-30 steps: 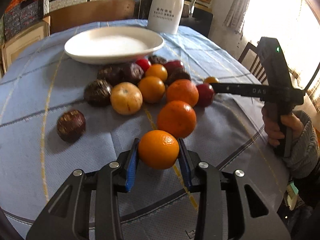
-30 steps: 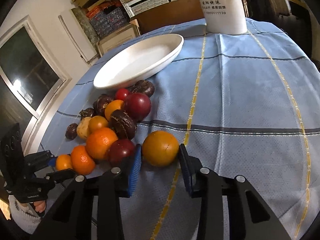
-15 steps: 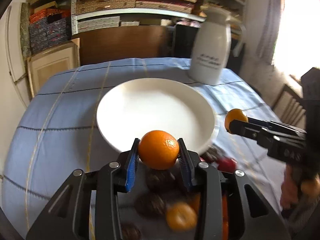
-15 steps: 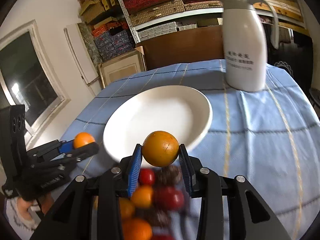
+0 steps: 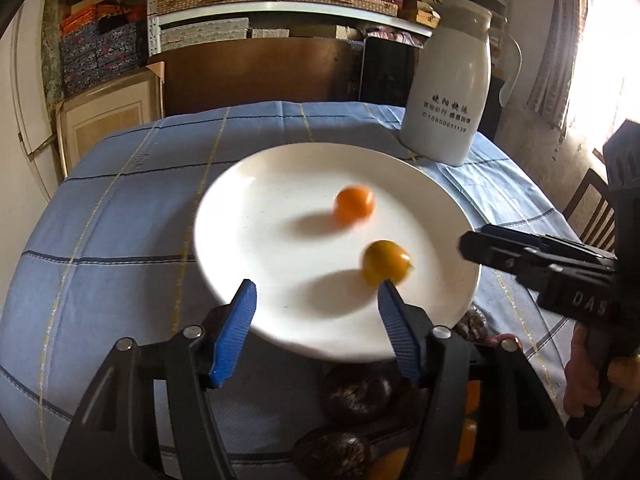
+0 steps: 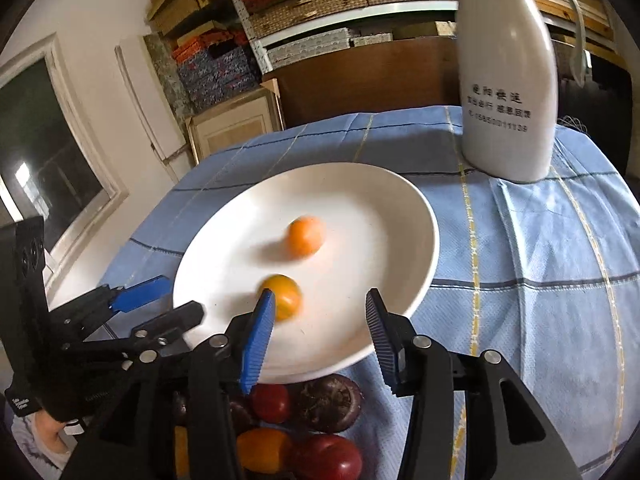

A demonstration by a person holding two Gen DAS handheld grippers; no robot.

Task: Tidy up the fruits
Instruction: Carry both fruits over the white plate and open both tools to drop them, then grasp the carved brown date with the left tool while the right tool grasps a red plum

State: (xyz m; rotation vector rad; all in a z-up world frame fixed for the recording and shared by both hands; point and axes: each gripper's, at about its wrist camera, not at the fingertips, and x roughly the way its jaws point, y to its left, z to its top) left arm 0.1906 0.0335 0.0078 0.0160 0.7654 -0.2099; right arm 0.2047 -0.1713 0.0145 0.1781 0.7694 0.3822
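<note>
Two fruits lie loose and blurred on the white plate (image 5: 280, 248) (image 6: 368, 216). One is a bright orange mandarin (image 5: 355, 204) (image 6: 306, 237), the other a yellower orange (image 5: 386, 262) (image 6: 280, 296). My left gripper (image 5: 316, 320) (image 6: 176, 300) hangs over the plate's near rim, its jaws opening, with nothing between the blue pads. My right gripper (image 6: 320, 332) (image 5: 476, 246) hovers over the rim beside it, jaws opening too and holding nothing. The yellower orange sits just beyond each gripper's inner pad, apart from it.
A pile of dark passion fruits (image 5: 356, 394), red fruits (image 6: 272, 402) and oranges lies on the blue checked cloth under the grippers. Behind the plate to the right stands a tall white jug (image 5: 448, 92) (image 6: 508, 80). A chair (image 5: 592, 208) stands past the right table edge.
Both grippers carried their oranges from the pile up over the plate, then spread their jaws. Both fruits dropped onto the plate and are still moving.
</note>
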